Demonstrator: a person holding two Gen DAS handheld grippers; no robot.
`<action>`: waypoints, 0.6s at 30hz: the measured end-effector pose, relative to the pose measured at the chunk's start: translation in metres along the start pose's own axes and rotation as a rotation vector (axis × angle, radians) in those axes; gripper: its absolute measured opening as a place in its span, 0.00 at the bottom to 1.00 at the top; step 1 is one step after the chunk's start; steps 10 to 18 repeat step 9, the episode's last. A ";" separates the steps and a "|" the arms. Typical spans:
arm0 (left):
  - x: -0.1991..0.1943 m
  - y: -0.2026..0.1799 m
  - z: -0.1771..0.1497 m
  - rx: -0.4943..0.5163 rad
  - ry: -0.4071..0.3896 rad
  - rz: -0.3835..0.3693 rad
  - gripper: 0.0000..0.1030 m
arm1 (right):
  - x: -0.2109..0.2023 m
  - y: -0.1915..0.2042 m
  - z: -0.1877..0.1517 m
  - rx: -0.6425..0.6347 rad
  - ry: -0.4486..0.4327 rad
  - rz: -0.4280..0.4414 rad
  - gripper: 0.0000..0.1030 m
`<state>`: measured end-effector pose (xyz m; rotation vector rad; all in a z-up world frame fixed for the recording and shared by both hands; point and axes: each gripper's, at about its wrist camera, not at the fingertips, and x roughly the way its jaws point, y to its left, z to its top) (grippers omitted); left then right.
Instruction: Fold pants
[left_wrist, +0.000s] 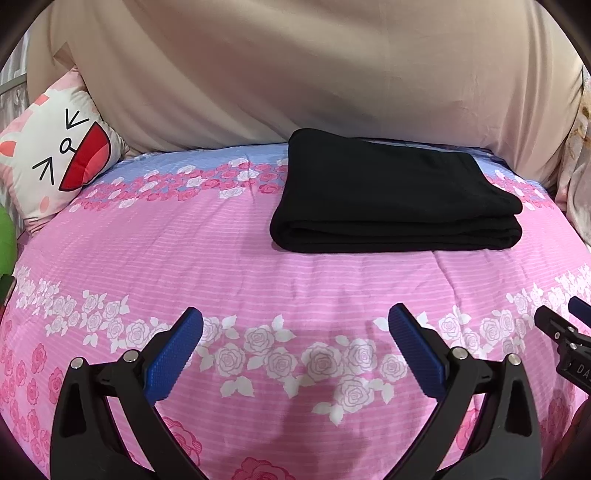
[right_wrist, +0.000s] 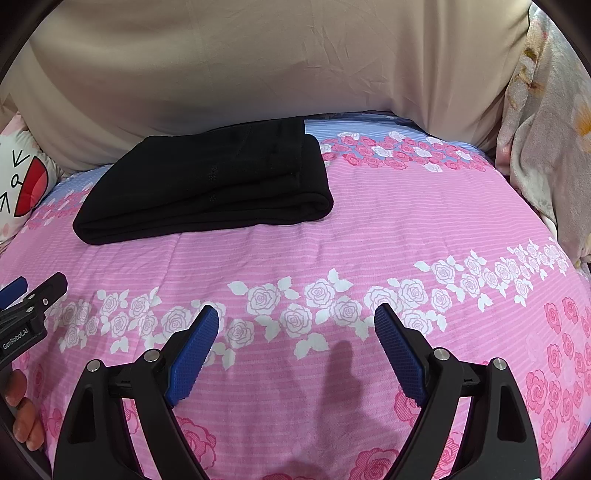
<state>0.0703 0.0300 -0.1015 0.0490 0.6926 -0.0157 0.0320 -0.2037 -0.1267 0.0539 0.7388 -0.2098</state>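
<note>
The black pants (left_wrist: 391, 195) lie folded into a flat rectangle on the pink rose-print bedspread (left_wrist: 258, 266), near its far edge. They also show in the right wrist view (right_wrist: 207, 188), up and to the left. My left gripper (left_wrist: 295, 314) is open and empty, held over the bedspread well short of the pants. My right gripper (right_wrist: 295, 312) is open and empty too, over the bedspread nearer than the pants and to their right. Each gripper shows at the edge of the other's view: the right one (left_wrist: 565, 332), the left one (right_wrist: 29, 299).
A beige cloth-covered backing (left_wrist: 295, 66) rises behind the bed. A cartoon-face pillow (left_wrist: 55, 155) leans at the far left. A pale floral quilt (right_wrist: 546, 122) is bunched at the right. A green object (left_wrist: 6, 240) sits at the left edge.
</note>
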 end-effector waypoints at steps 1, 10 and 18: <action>0.000 0.000 0.000 -0.001 0.001 0.004 0.95 | 0.000 0.000 0.000 -0.001 0.000 0.001 0.82; -0.002 -0.006 0.000 0.036 -0.009 0.008 0.95 | 0.000 -0.001 0.000 -0.002 0.001 0.001 0.82; -0.002 -0.006 0.000 0.036 -0.009 0.008 0.95 | 0.000 -0.001 0.000 -0.002 0.001 0.001 0.82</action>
